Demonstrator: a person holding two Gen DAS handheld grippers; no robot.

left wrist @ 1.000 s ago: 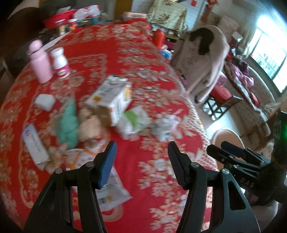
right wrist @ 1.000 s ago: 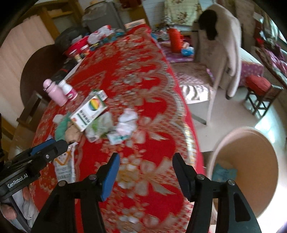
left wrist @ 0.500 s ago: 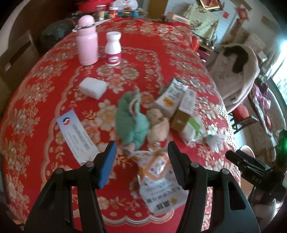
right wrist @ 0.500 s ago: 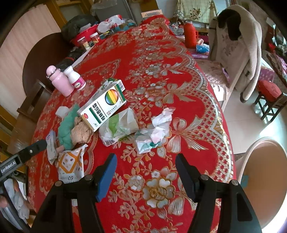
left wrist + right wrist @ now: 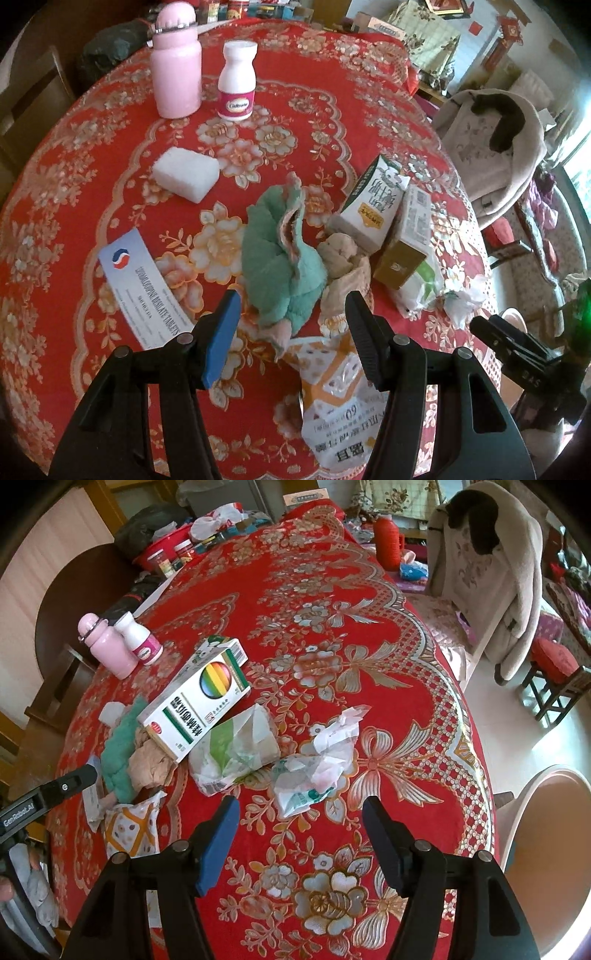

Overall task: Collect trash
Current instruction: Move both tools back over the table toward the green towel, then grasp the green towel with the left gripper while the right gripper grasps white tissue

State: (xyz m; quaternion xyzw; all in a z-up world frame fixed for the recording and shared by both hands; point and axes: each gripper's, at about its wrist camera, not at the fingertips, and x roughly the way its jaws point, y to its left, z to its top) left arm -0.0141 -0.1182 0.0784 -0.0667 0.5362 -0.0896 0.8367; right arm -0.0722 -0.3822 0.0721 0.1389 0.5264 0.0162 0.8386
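Nothing is collected yet, as judged: both the left gripper (image 5: pixel 291 321) and right gripper (image 5: pixel 300 827) are held apart and unloaded, with the crumpled wrapper (image 5: pixel 314 760) just ahead of the right one.

Daylight glared from the window (image 5: pixel 580 173) at right; both views were sharp, with edges bent and dark corners

The counter (image 5: pixel 110 122), draped in a red floral cloth, carries a pink bottle (image 5: pixel 176 66) and a white pill bottle (image 5: pixel 237 81) standing upright side by side. Nearer lie a white block (image 5: pixel 186 173), a flat blue-and-white box (image 5: pixel 146 288), a green cloth (image 5: pixel 280 258), a beige rag (image 5: pixel 345 258), cartons (image 5: pixel 195 698), a printed snack bag (image 5: pixel 343 413) and, apparently, crumpled wrappers (image 5: pixel 317 764).
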